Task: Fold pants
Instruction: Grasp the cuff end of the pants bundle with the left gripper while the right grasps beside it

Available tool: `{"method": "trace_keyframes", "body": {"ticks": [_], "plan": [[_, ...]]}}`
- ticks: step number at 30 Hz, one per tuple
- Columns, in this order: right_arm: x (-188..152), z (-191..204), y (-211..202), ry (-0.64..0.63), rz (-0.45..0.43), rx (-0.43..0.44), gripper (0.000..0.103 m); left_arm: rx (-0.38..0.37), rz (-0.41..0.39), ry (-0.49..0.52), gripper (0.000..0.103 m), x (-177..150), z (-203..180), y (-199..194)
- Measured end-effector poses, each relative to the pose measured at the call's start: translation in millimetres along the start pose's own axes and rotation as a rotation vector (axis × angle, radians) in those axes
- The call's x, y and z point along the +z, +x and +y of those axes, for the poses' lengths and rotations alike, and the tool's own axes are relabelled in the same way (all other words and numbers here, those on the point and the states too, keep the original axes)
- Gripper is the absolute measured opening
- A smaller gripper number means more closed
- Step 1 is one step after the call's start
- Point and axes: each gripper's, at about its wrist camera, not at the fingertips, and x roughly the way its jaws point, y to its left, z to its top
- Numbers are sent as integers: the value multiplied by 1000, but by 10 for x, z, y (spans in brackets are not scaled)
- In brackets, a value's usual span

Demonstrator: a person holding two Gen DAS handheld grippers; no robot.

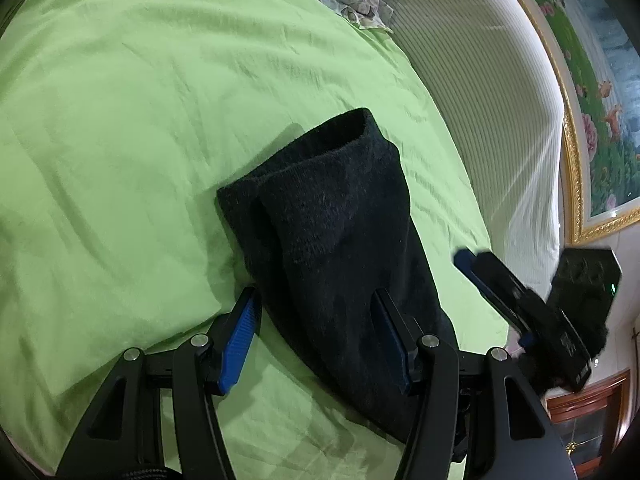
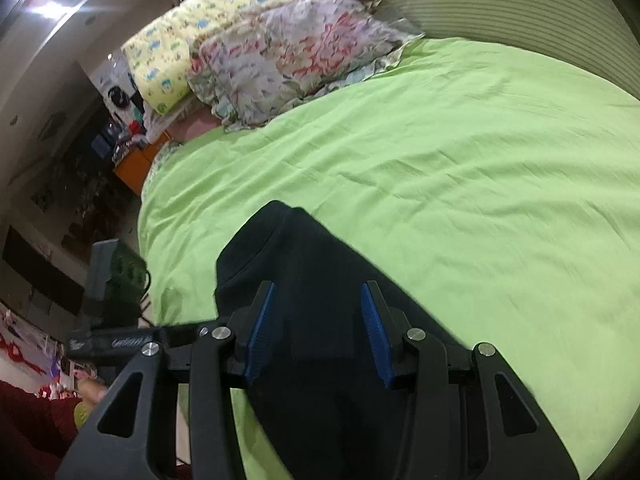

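Note:
Dark knit pants (image 1: 332, 232) lie folded into a narrow bundle on the green bed sheet (image 1: 140, 120). My left gripper (image 1: 316, 300) is open, its blue pads either side of the bundle's near end, holding nothing. The right gripper also shows in the left wrist view (image 1: 480, 268), off the bundle's right side. In the right wrist view the pants (image 2: 304, 256) lie under my right gripper (image 2: 318, 296), which is open with its fingers above the cloth. Whether any pad touches the cloth I cannot tell.
Floral pillows (image 2: 288, 52) and a yellow pillow (image 2: 192, 32) lie at the head of the bed. A striped white headboard cover (image 1: 480, 100) and a gold-framed painting (image 1: 580, 120) stand to the right. Cluttered furniture (image 2: 100, 152) stands past the bed's left edge.

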Motion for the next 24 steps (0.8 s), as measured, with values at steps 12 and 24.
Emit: {"method": "trace_keyframes", "body": {"ticks": [12,24], "plan": [[442,-64,630,-93,164,134,46,-34,-15,-36,56,132,83,80],[424,-14,866,-136,238,163,28,-19,-38,-30,26,150,133,87]]}}
